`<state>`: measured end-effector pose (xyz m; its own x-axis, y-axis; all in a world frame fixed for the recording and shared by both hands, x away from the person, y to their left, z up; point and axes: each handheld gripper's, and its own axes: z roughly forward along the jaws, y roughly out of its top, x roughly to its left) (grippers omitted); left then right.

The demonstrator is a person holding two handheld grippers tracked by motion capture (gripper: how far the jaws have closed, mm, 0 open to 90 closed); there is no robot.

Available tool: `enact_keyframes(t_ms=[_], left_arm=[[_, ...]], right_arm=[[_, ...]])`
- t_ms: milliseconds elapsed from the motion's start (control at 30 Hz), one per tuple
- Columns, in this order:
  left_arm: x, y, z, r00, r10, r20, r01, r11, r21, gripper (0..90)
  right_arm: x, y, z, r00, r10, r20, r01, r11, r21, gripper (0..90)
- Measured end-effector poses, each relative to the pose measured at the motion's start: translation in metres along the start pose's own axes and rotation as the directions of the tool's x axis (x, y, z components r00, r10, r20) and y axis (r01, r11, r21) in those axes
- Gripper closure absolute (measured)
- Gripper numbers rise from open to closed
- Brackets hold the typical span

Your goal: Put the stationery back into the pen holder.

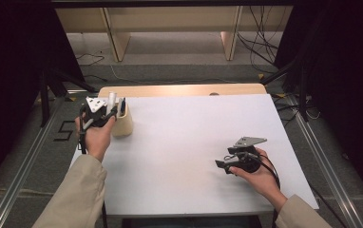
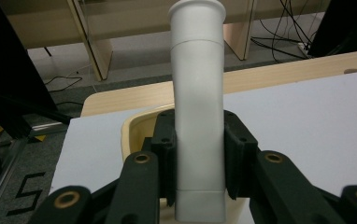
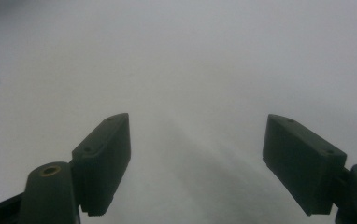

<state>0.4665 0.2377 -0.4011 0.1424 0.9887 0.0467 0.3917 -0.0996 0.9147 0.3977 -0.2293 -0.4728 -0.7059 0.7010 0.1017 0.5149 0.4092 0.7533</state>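
Note:
A white cylindrical marker point(image 2: 198, 107) stands upright between the jaws of my left gripper point(image 2: 199, 154), whose pads press on both its sides. It hangs over a cream holder cup point(image 2: 137, 128). In the high view the left gripper point(image 1: 104, 113) is at the table's far left, beside the cup point(image 1: 123, 124), with the marker point(image 1: 111, 100) sticking up. A dark blue pen point(image 1: 122, 105) stands in the cup. My right gripper point(image 1: 221, 165) rests low on the white table point(image 1: 179, 142) at the right, its jaws wide apart with nothing between them point(image 3: 195, 163).
The white sheet covers a wooden tabletop point(image 1: 179, 89) whose far edge shows. Beyond it are wooden furniture legs point(image 1: 115, 38) and loose cables point(image 1: 260, 42) on the floor. Metal rails point(image 1: 23, 175) run along both sides of the table.

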Motion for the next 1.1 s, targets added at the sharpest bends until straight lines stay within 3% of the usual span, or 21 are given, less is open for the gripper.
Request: enact_keyframes(t_ms=[1100], left_arm=[[0.008,-0.003,0.03,0.9994,0.014,-0.031,-0.014,0.9999,0.002,70.1]], right_arm=[[0.0,0.0,0.001,1.0,0.004,-0.004,-0.004,1.0,-0.001,24.4]])
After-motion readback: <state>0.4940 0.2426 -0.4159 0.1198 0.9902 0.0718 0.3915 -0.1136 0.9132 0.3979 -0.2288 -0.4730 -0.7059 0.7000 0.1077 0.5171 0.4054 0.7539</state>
